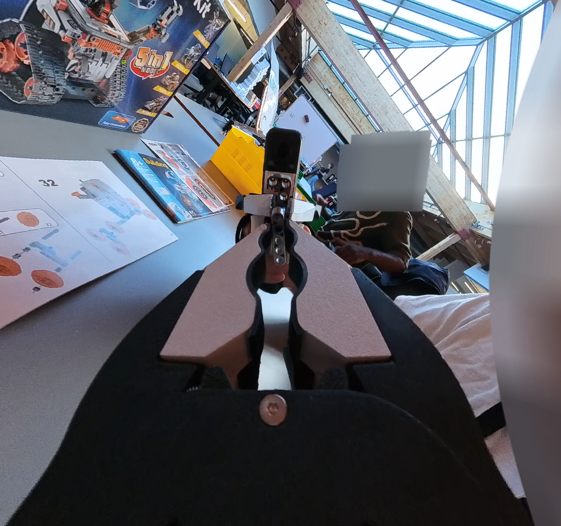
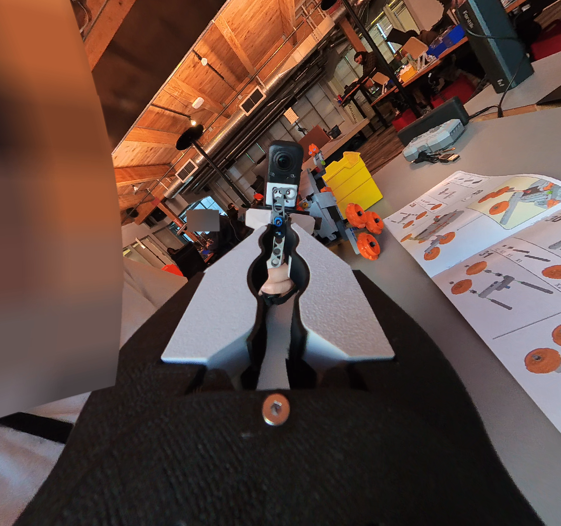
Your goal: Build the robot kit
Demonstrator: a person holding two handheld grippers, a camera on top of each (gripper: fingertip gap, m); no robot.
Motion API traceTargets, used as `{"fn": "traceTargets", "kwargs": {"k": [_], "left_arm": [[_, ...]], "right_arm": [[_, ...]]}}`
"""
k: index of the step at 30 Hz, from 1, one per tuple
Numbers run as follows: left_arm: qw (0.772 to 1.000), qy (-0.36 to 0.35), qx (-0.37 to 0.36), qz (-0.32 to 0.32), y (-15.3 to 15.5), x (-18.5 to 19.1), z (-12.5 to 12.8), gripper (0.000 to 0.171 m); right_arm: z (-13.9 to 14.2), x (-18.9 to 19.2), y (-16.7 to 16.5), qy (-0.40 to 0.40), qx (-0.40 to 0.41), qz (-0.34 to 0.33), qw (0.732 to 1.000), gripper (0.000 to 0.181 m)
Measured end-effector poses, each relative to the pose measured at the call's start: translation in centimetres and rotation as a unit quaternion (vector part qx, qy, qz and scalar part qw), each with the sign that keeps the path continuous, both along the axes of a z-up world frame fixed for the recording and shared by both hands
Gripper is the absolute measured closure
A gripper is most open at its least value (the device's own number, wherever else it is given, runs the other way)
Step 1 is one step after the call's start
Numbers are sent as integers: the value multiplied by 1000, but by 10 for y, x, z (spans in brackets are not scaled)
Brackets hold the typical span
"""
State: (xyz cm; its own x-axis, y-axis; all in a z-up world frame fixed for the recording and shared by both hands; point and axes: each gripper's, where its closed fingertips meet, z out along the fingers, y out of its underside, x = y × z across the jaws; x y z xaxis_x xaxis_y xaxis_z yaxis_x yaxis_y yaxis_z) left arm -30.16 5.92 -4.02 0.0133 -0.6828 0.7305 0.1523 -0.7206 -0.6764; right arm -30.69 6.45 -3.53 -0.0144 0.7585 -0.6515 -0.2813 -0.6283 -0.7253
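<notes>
In the left wrist view my left gripper [image 1: 277,230] is shut on a grey beam with holes [image 1: 280,248], held end-on above the grey table [image 1: 91,359]. My right gripper [image 1: 279,206] faces it just beyond, tips at the beam's far end, its black camera [image 1: 283,153] above. In the right wrist view my right gripper [image 2: 277,232] is shut on a grey beam with holes [image 2: 276,247] that carries a blue pin [image 2: 278,221]. The left gripper [image 2: 277,217] meets it tip to tip. I cannot tell whether it is one beam or two.
An open instruction sheet [image 1: 76,223] [image 2: 485,253], two booklets [image 1: 176,183] and a kit box [image 1: 91,40] are on the table. A yellow bin [image 2: 352,183], a part-built grey model with orange wheels [image 2: 361,223] and a grey hub [image 2: 434,141] stand farther off. A seated person [image 1: 364,238] is beyond. The grippers are tip to tip, or close to it.
</notes>
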Motion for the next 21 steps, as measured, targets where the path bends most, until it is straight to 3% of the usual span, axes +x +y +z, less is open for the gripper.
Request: {"fn": "traceTargets", "kwargs": {"k": [8,21], "left_arm": [[998,41,46,13,0,0,-5,166],[975,130,173,41,-1,1,-11,166]], "right_arm": [[-3,-1,2,15,-25,5,1000,175],[-7,-2,1,23,-49,21,998,174]]}}
